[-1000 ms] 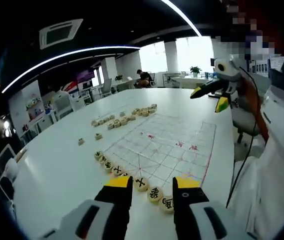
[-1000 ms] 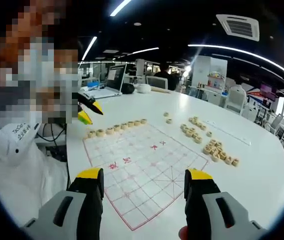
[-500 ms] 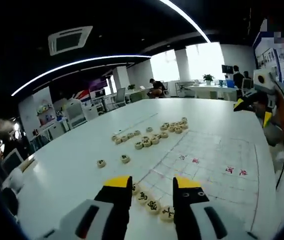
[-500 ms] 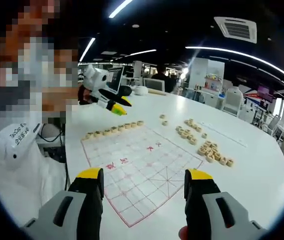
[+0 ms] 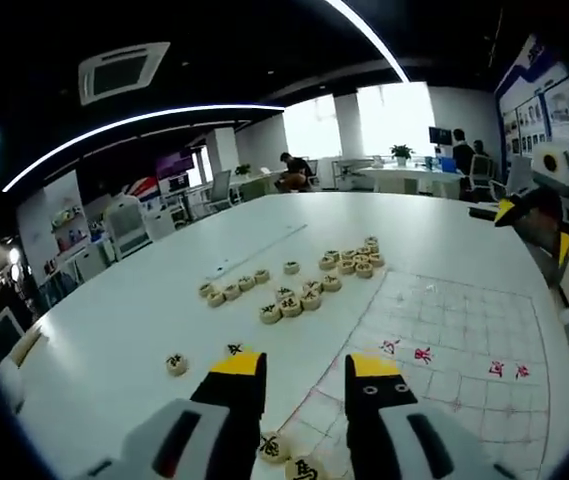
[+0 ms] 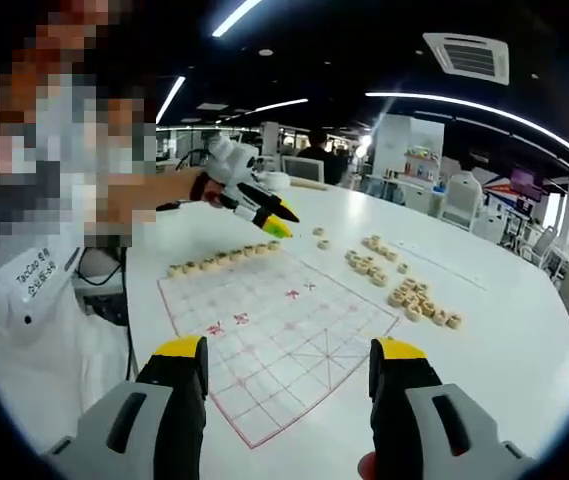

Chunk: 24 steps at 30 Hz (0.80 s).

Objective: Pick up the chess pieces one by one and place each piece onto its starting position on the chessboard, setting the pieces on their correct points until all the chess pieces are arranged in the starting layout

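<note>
White table (image 6: pixel 524 370): broad and round-edged; it carries the chessboard and all the pieces.
Left gripper (image 5: pixel 304 368): jaws wide apart, nothing between them, above the table near the board's edge; in the right gripper view it (image 6: pixel 276 218) hangs over the row's far end.
Row of pieces (image 6: pixel 222 259): lined along the chessboard's far edge in the right gripper view.
Chessboard (image 6: pixel 264 335): flat sheet with a red grid, its squares bare.
Loose pieces (image 6: pixel 404 297): scattered in clusters on the table right of the board.
Right gripper (image 6: pixel 291 361): jaws spread wide, holding nothing, over the board's near corner.
</note>
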{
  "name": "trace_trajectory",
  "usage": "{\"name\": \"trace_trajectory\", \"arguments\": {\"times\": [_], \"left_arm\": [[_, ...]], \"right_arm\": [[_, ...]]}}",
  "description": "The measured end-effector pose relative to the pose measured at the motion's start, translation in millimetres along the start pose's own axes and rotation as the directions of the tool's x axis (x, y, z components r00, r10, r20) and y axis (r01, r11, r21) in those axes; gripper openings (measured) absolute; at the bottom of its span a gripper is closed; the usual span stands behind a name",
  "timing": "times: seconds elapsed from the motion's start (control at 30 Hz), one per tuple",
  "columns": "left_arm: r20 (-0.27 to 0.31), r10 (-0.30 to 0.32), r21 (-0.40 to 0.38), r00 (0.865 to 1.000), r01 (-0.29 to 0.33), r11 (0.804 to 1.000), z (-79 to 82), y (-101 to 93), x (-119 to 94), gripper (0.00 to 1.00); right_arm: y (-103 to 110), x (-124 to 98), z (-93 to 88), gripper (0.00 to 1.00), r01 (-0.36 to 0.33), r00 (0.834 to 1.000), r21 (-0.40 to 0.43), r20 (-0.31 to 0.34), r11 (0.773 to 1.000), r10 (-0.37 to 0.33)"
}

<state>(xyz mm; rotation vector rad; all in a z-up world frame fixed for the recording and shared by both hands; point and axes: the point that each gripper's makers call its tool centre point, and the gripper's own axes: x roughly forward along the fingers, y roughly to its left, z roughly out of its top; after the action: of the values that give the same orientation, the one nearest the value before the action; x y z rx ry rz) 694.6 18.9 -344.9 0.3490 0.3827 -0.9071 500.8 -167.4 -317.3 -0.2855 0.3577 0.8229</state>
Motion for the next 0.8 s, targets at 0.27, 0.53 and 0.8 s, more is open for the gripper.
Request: {"name": "trace_trajectory", "arguments": {"times": [0.27, 0.53, 0.8], "left_arm": [[-0.014, -0.041, 0.044, 0.999, 0.042, 0.998, 27.1, -0.1, 43.9, 0.31], [-0.037, -0.066, 0.071, 0.997, 0.068, 0.995, 61.5, 4.6, 95.5, 0.31], [-0.017, -0.040, 0.087, 0.999, 0.041, 0.995, 70.2, 23.4, 164.8, 0.28]], "right_arm": [[-2.2, 0.5, -3.8, 0.66, 0.009, 1.000, 0.010, -0.001, 1.000, -0.009], [-5.9, -2.6, -5.4, 0.65, 0.021, 1.000, 0.016, 0.001, 1.000, -0.021], [-9.4, -6.2, -6.5, 0.65, 0.032, 0.999, 0.018, 0.003, 0.999, -0.032]]}}
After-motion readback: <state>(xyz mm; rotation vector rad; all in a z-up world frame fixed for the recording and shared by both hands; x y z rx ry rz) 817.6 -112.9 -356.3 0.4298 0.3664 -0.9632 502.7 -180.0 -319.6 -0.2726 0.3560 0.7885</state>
